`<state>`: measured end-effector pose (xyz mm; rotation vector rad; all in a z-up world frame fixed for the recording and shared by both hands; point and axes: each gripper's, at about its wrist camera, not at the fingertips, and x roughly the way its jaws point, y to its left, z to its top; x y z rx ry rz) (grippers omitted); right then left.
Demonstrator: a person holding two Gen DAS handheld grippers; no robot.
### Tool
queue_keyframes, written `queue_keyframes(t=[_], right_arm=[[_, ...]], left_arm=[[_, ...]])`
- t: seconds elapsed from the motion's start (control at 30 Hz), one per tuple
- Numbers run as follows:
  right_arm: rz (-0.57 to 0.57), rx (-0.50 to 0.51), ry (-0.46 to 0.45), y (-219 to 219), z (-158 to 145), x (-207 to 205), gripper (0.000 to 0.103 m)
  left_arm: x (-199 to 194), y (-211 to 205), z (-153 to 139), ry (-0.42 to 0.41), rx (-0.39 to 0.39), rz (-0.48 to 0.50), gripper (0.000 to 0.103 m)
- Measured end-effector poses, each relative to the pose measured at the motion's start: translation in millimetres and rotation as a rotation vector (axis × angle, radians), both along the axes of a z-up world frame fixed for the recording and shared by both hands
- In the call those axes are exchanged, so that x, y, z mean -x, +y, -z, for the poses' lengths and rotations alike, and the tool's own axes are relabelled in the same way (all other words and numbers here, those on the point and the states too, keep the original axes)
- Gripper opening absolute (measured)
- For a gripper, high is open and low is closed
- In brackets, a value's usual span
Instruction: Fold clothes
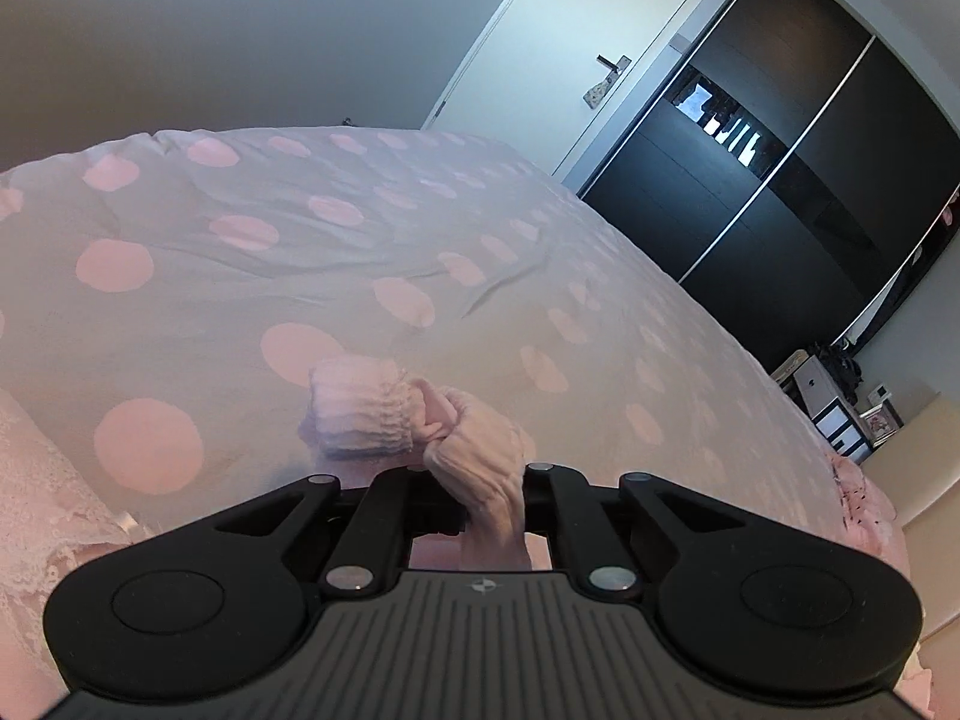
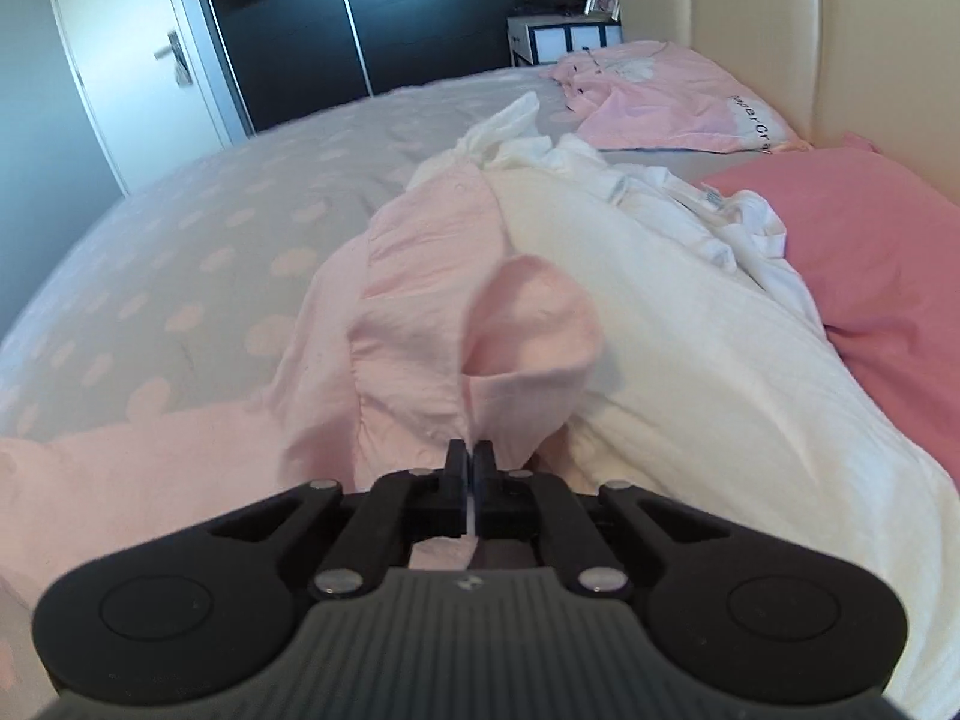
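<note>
Bed [image 1: 336,276] with a pale cover dotted in pink spots carries everything.

Left gripper [image 1: 489,480]: closed on a bunched sleeve [image 1: 474,450] of the pink garment [image 2: 420,300]. The ribbed cuff [image 1: 360,414] sticks out past the jaws to the left, over the dotted cover. Fingertips hidden by the fabric.

Right gripper [image 2: 470,462]: jaws pinched together with a thin edge of the same pink garment caught between them. Ahead of the jaws the cloth rises in a rounded fold, with a ruffled seam running along its left side. The rest of the garment spreads left, toward the near edge of the bed.

Just right of the pink garment, touching it, a heap of white clothes [image 2: 660,300]. Further right, a deeper pink pillow [image 2: 870,276] against the cream headboard [image 2: 780,30]. Toward the bed's far corner by the headboard, a light pink top [image 2: 654,96] with printed lettering.

Beyond the bed: white door [image 2: 120,60], dark sliding wardrobe [image 2: 360,18].
</note>
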<state>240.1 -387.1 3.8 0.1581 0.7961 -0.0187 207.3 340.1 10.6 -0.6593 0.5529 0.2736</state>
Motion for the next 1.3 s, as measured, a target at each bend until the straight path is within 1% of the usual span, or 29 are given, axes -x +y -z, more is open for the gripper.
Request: queue_keyframes(t=[0.13, 0.2, 0.27, 0.33, 0.43, 0.47, 0.5, 0.53, 0.6, 0.63, 0.67, 0.7, 0.8, 0.9, 1.0, 1.07, 1.13, 1.2, 1.3], right_arm=[[0.011, 0.115, 0.052, 7.2, -7.0, -11.1, 0.002], [0.006, 0.187, 0.053, 6.8, -16.4, -14.5, 0.002], [0.026, 0.243, 0.025, 3.4, -31.6, -18.2, 0.002], [0.044, 0.266, -0.003, -3.3, -43.6, -21.7, 0.002], [0.045, 0.288, 0.021, -5.9, -44.6, -30.9, 0.003], [0.041, 0.295, 0.029, -5.7, -42.8, -31.9, 0.005], [0.038, 0.298, 0.038, -5.8, -41.2, -32.2, 0.005], [0.041, 0.298, 0.036, -7.0, -41.6, -30.6, 0.008], [0.049, 0.296, 0.033, -9.4, -42.7, -27.2, 0.021], [0.058, 0.278, 0.028, -11.3, -44.7, -23.9, 0.036], [0.066, 0.252, 0.022, -13.2, -46.1, -18.8, 0.044], [0.072, 0.226, 0.017, -14.7, -47.0, -13.5, 0.044], [0.041, 0.157, 0.019, -11.8, -42.1, 4.6, 0.044], [-0.021, 0.107, 0.038, -1.7, -27.5, 21.9, 0.044], [-0.088, 0.112, 0.103, 14.2, 3.1, 29.1, 0.047], [-0.096, 0.113, 0.154, 21.5, 25.5, 27.4, 0.048], [-0.089, 0.074, 0.171, 23.8, 43.2, 23.9, 0.048], [-0.080, 0.046, 0.153, 26.0, 54.0, 18.0, 0.048], [-0.074, 0.023, 0.098, 29.4, 58.7, 8.1, 0.047]], left_arm=[[6.6, 9.0, 1.7, 0.014, -0.001, -0.023, 0.006], [8.4, 12.7, 2.3, 0.013, -0.004, -0.034, 0.006], [8.6, 17.9, 4.7, 0.017, 0.000, -0.045, 0.006], [8.1, 22.0, 8.0, 0.025, 0.008, -0.053, 0.006], [7.8, 23.7, 11.8, 0.037, 0.011, -0.054, 0.006], [7.8, 23.7, 12.0, 0.040, 0.009, -0.051, 0.006], [7.9, 23.7, 12.1, 0.041, 0.008, -0.048, 0.006], [8.2, 23.9, 11.7, 0.040, 0.009, -0.044, 0.006], [9.0, 25.6, 12.1, 0.041, 0.011, -0.038, 0.006], [9.1, 25.3, 12.5, 0.043, 0.013, -0.036, 0.006], [9.0, 24.9, 13.2, 0.045, 0.014, -0.033, 0.006], [8.8, 24.4, 14.0, 0.048, 0.015, -0.031, 0.006], [7.8, 22.7, 15.9, 0.055, 0.014, -0.023, 0.006], [6.9, 22.2, 17.3, 0.064, 0.008, -0.018, 0.006], [6.9, 22.4, 19.3, 0.075, 0.013, -0.019, 0.006], [6.7, 22.7, 20.7, 0.083, 0.014, -0.020, 0.006], [7.2, 23.5, 23.0, 0.091, 0.014, -0.019, 0.006], [7.7, 24.6, 25.7, 0.098, 0.014, -0.019, 0.006], [7.7, 27.9, 30.4, 0.109, 0.024, -0.025, 0.006]])
